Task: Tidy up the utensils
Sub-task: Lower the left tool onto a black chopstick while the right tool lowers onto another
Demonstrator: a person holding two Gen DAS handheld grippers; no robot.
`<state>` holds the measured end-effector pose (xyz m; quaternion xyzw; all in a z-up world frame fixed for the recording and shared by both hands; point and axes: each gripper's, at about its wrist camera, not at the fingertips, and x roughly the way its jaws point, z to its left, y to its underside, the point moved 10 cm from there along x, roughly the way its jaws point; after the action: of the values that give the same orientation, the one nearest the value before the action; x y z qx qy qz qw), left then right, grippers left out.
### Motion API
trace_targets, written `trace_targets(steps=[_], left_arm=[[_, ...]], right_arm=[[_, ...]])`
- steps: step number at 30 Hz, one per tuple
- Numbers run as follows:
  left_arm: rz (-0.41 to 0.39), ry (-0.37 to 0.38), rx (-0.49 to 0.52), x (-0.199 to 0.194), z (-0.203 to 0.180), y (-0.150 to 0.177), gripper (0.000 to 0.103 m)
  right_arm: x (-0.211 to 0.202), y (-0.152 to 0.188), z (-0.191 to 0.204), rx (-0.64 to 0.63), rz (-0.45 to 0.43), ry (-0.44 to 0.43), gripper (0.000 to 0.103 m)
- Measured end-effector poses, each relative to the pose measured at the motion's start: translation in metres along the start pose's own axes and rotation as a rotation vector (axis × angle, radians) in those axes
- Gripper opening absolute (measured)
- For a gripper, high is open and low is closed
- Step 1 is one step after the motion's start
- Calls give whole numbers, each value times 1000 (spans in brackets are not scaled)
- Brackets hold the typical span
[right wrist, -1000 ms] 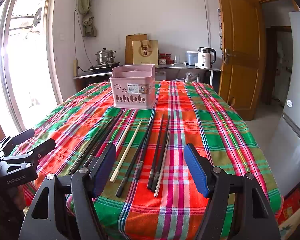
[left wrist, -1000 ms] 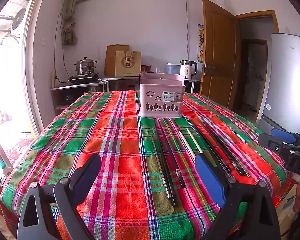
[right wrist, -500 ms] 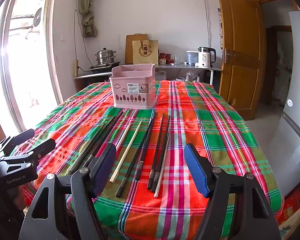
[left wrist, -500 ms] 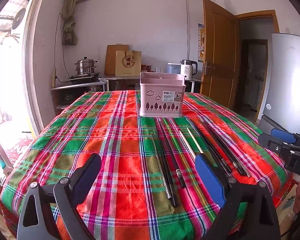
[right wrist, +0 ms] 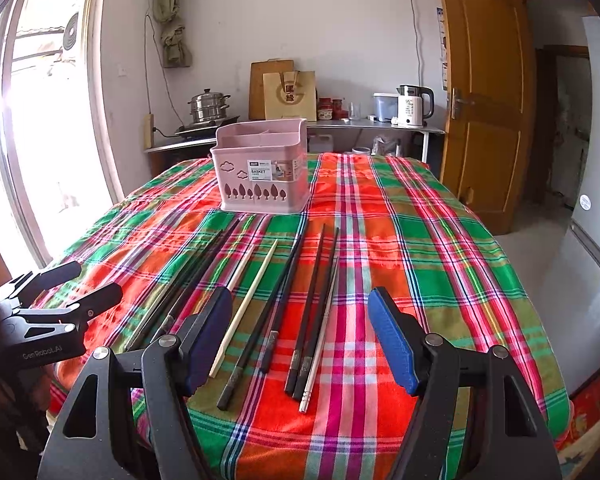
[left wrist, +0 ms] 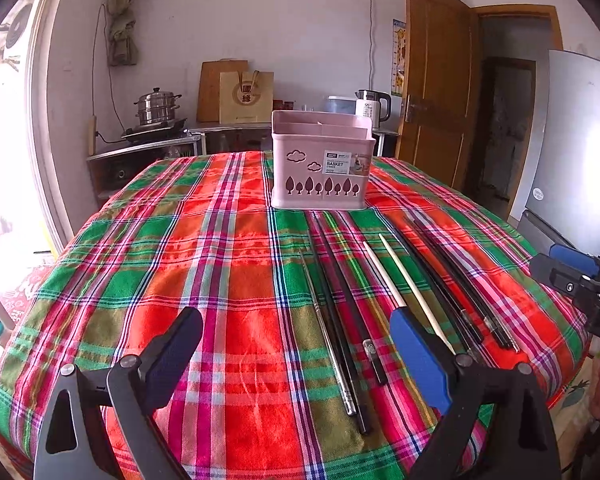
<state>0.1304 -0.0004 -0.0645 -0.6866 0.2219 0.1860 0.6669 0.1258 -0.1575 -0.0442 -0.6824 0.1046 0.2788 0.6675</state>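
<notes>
Both tools hover at the near edge of the desk (right wrist: 440, 240), which is draped in a plaid cloth. The left gripper (left wrist: 296, 344) and the right gripper (right wrist: 300, 332) each have their jaws spread wide and hold nothing.

The chopsticks lie loose on the cloth, tips pointing toward the pink utensil basket (right wrist: 262, 168) that stands upright at the far middle: a dark and metal set (left wrist: 336, 320) on the left, a pale wooden pair (right wrist: 248, 300) in the middle, and more dark pairs (right wrist: 312, 312) on the right.

The sticks are thin, flat on soft fabric and nearly touching, so a closing grip would likely pinch cloth, catch only 1 stick of a pair, or drag a neighbour along. A stick held near its end may swing and miss the basket's narrow compartments. The light basket could also tip or slide if bumped.
</notes>
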Motion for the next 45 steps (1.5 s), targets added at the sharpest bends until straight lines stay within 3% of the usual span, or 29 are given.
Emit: trace_targets(steps=[4,7,9,11,14,16,19,23,36,45], left_arm=[[27,10,19,20,1,-12,95],[71,8,12,40,6,-22,85],[105,34,4,55,8,-27,83],[137,71,-2,68,6,-31,83],[179,102,11,87,2,-36,73],[201,106,24,99,0,-39,66],[214,112,45,113,-6,-42,63],[245,152,52,128,-13,-43,50],[326,179,48,156,-17,-41,27],[353,186,42,164,-16,-39,22]], right_arm=[[14,-7,-3,2,17,-12,70],[25,-13,-8,5,28,-17,70],[35,-18,-10,10,41,-22,69],[45,-22,-12,8,57,-31,64],[65,-27,-13,-14,87,-28,51],[79,-28,-13,-22,119,-36,38],[98,-28,-13,-27,162,-47,27],[122,-27,-14,-33,212,-60,21],[166,-27,-22,-21,300,-72,16],[179,-23,-22,-21,336,-82,13]])
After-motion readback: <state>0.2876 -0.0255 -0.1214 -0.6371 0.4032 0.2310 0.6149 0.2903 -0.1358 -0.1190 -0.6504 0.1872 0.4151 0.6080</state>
